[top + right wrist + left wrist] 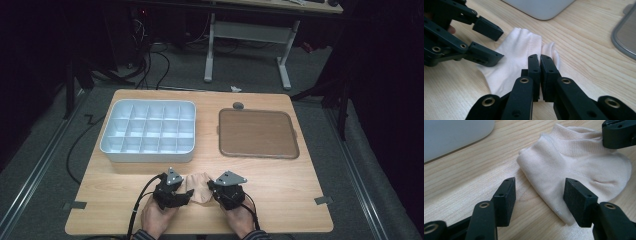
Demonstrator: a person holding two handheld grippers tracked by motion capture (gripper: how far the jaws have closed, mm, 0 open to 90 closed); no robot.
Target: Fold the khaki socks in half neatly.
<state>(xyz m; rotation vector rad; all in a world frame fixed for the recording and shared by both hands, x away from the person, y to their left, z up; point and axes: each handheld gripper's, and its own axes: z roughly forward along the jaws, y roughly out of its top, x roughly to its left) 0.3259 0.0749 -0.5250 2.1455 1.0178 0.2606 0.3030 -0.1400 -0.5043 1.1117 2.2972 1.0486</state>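
Cotton pinch may be too thin to hold

Black jaws of the right tongs stand pressed together at the near edge of a cream ankle sock, and they appear to have nipped only a fold of its cloth. No earlier picture bears on it, but the bite looks shallow: if the hand lifts now, the knit could slide out from between the pads, or only the top layer could rise while the rest drags along the wood. The left tongs stand open, one pad on bare wood just beside the sock's edge and the other over the cloth, gripping nothing. If they close from here they would likely catch just the folded rim and bunch it, or scrape the desk instead.

The sock lies flat near the front edge of the desk, between the two hands, so a pull toward the person could carry it off the edge.

Farther back sit a white compartment box and a brown tray, both well apart from the sock; a loosely held sock could drop on the way to either.
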